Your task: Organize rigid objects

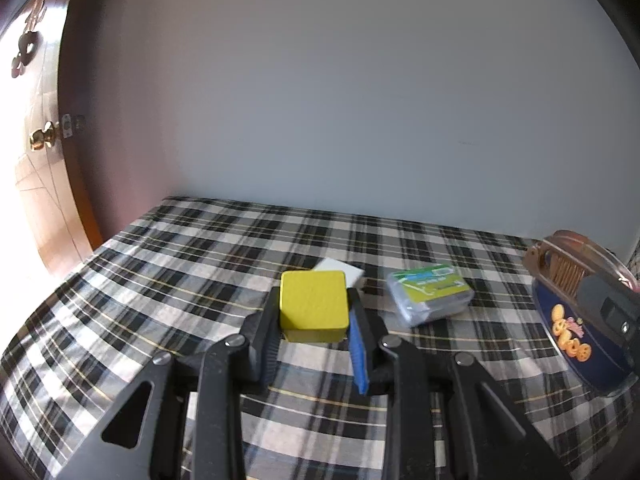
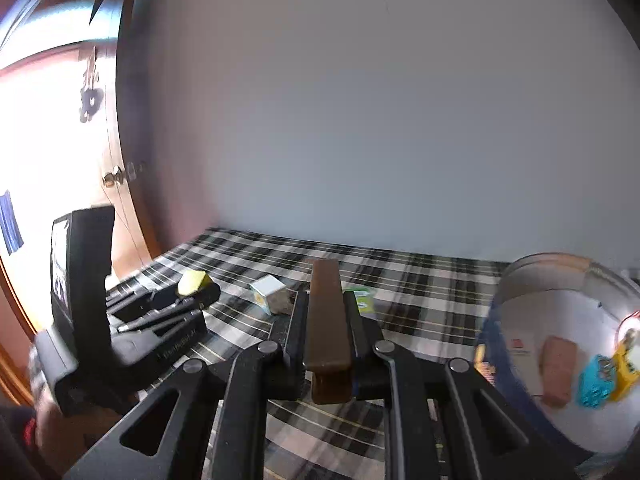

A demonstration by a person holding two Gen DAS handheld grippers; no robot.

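My left gripper [image 1: 314,296] is shut on a yellow block [image 1: 313,306], held a little above the plaid cloth [image 1: 160,280]. In the right wrist view the same gripper [image 2: 198,292] shows at the left with the yellow block [image 2: 193,281] in its tips. My right gripper [image 2: 326,298] is shut on a long brown bar [image 2: 326,320] that sticks out forward between the fingers. A round blue tin [image 2: 494,332] stands just to its right. Inside it lie a brown piece [image 2: 558,372], a cyan toy [image 2: 596,386] and a yellow toy [image 2: 624,372].
A small white box [image 1: 340,270] sits right behind the yellow block. A green-labelled packet [image 1: 430,294] lies between it and the blue tin [image 1: 576,336]. A pale wall closes the table's far edge. A wooden door [image 1: 44,140] stands at the left.
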